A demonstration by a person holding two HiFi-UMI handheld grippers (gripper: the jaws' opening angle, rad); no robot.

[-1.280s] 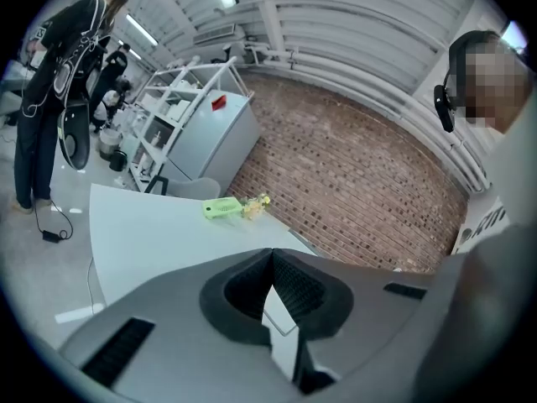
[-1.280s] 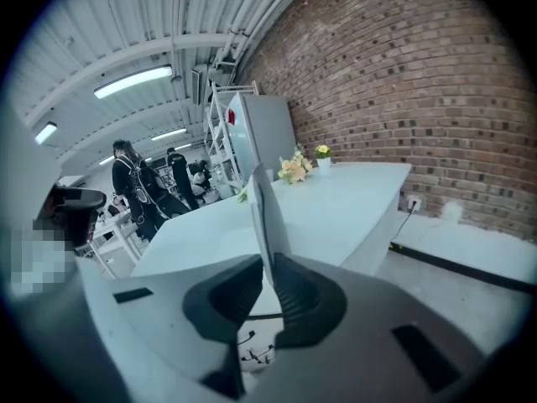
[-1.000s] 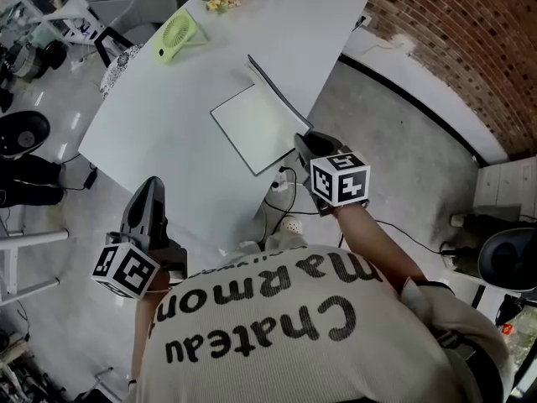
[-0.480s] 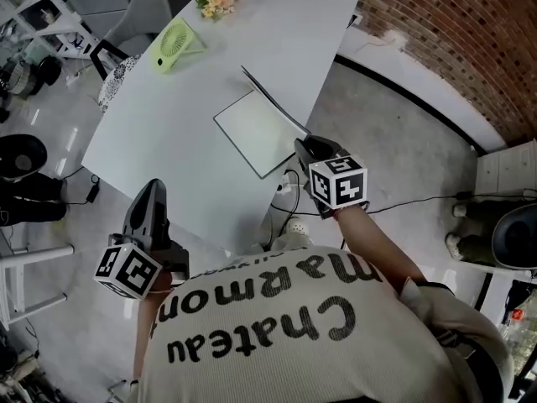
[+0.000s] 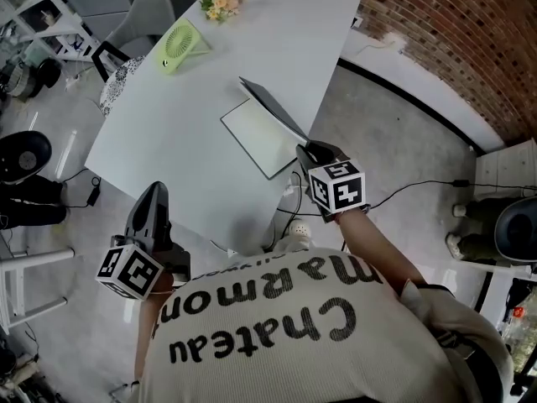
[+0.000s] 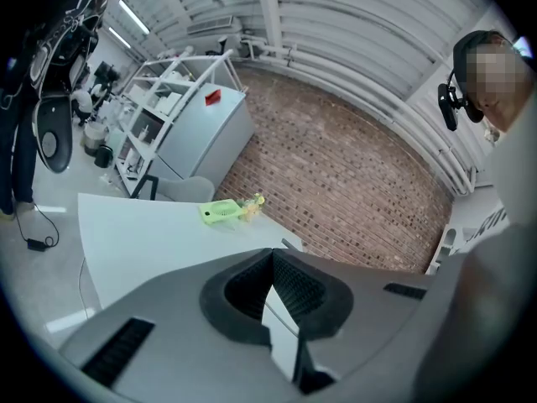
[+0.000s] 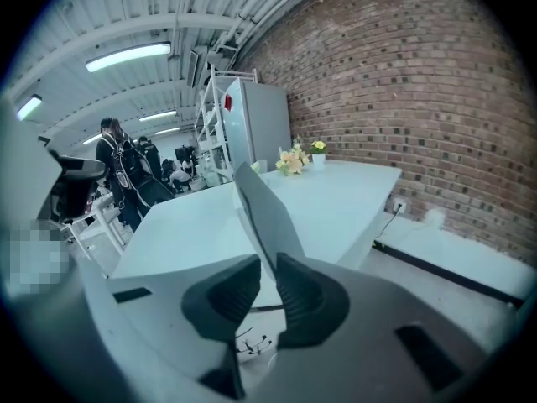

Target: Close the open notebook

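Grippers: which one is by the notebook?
The right gripper: its jaws have just been opening with the notebook's raised cover between them. The left gripper is at the table's near edge.

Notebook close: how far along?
Done: cover stands tilted up, not yet over. In hand: right gripper at its near corner; its jaws have just been opening, cover edge between them, apparently unclamped. To do: fold the cover flat onto the page. Left gripper shut, idle.

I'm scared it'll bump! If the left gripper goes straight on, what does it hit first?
Probably the white table, near its edge; nothing shows between it and the left gripper, but depth is unclear.
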